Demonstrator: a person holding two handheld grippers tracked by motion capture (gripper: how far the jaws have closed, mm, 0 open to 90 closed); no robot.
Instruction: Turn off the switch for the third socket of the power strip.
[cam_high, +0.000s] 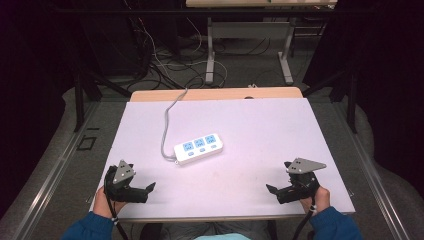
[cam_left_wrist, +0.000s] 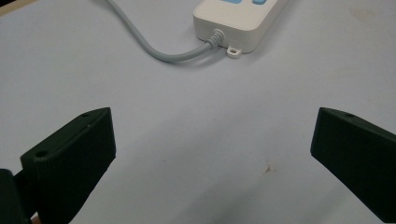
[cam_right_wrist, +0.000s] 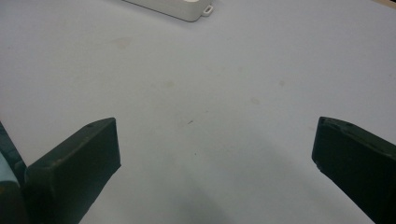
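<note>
A white power strip (cam_high: 198, 148) with three blue sockets lies near the middle of the white table (cam_high: 260, 125). Its grey cable (cam_high: 166, 125) runs toward the far edge and off the table. My left gripper (cam_high: 148, 189) rests at the near left corner, open and empty, pointing toward the strip. In the left gripper view the power strip (cam_left_wrist: 238, 18) and its cable (cam_left_wrist: 154, 49) lie ahead of the wide-apart jaws. My right gripper (cam_high: 270, 189) rests at the near right, open and empty. In the right gripper view a corner of the power strip (cam_right_wrist: 177, 9) shows at the top.
A wooden strip (cam_high: 215, 94) borders the table's far edge. Beyond it on the floor are tangled cables (cam_high: 165, 65) and the metal legs of another table (cam_high: 210, 55). Dark frame bars stand at both sides.
</note>
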